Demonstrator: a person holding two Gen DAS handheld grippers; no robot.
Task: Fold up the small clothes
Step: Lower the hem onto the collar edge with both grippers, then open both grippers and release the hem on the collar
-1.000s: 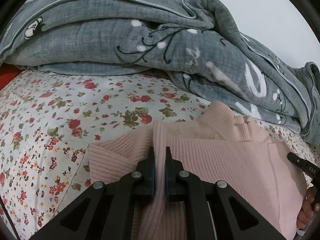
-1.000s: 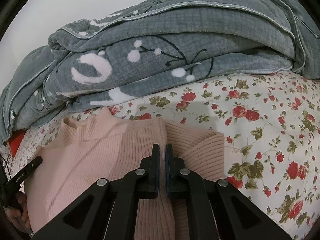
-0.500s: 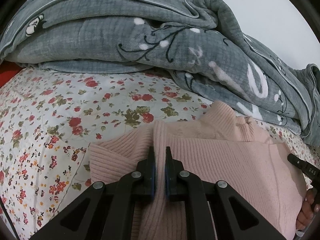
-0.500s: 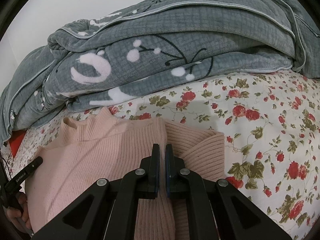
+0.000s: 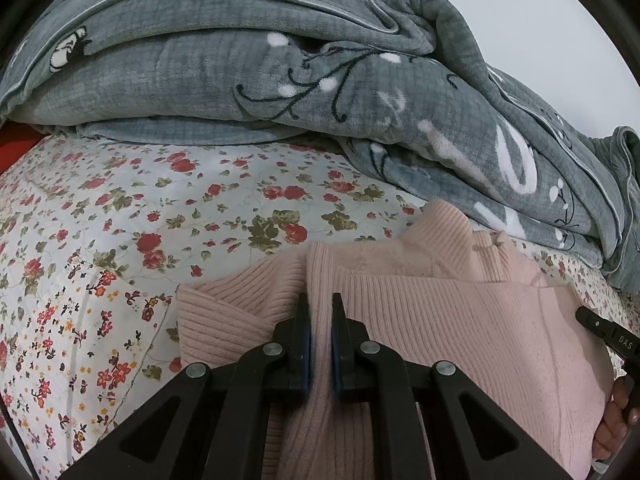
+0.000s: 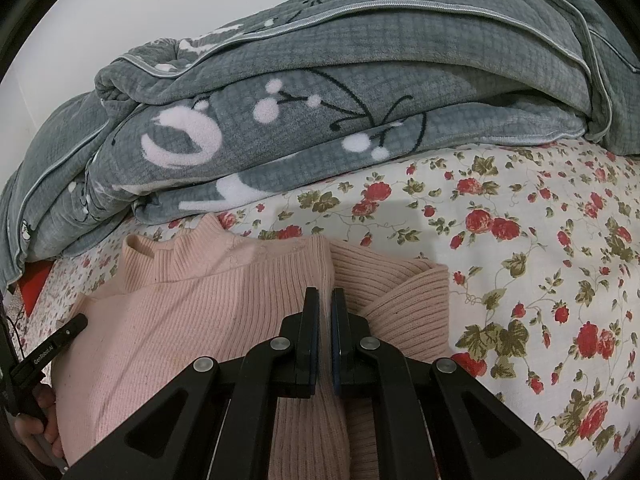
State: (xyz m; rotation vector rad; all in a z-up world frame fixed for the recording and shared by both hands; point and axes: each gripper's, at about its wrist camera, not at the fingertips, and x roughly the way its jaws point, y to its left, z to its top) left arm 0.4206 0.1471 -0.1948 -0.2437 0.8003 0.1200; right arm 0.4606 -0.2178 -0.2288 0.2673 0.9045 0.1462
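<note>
Nothing shifted since a second ago, left wrist view: left gripper (image 5: pixel 319 308) pinching pink ribbed sweater (image 5: pixel 460 320) fold on floral bedsheet (image 5: pixel 120 240), right wrist view: right gripper (image 6: pixel 326 304) clamped narrow on sweater's opposite fold, grey blanket (image 6: pixel 360 80) behind.

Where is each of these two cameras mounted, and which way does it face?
Left wrist: on the left gripper, aimed down at the pink sweater it pinches; a hand shows far right.
Right wrist: on the right gripper, pinching the sweater's other side.
Both share the sweater, grey blanket and floral sheet.
</note>
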